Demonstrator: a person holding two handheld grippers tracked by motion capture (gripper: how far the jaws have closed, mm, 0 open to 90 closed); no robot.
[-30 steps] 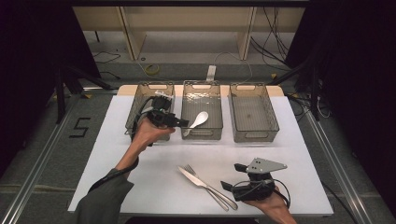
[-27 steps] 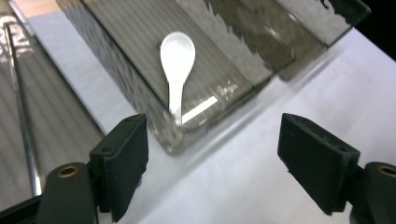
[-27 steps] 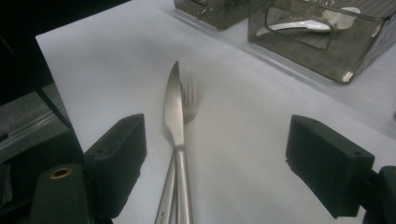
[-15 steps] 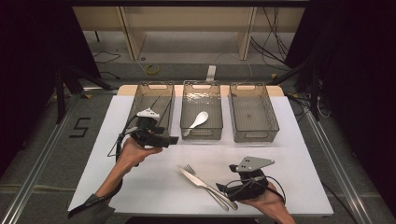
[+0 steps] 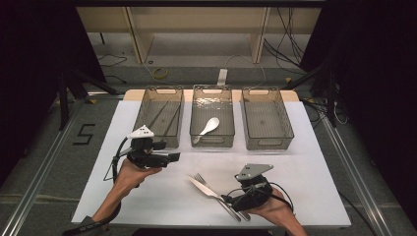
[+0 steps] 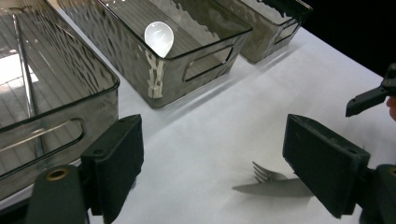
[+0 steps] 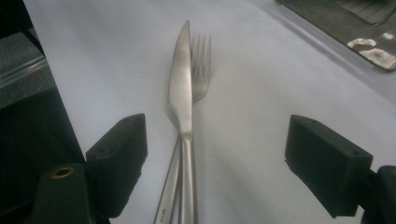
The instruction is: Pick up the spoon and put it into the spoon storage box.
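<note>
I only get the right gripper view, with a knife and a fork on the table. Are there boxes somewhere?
Observer: Yes, three see-through bins stand in a row at the table's far side.
Operator: Anything inside them?
Observer: A white spoon lies in the middle bin; thin metal sticks, maybe chopsticks, lie in the left one.
Operator: Where's the other gripper?
Observer: The left gripper hovers open, just in front of the left bin.
Operator: Is it holding something?
Observer: No, its jaws are wide apart with nothing between them.
</note>
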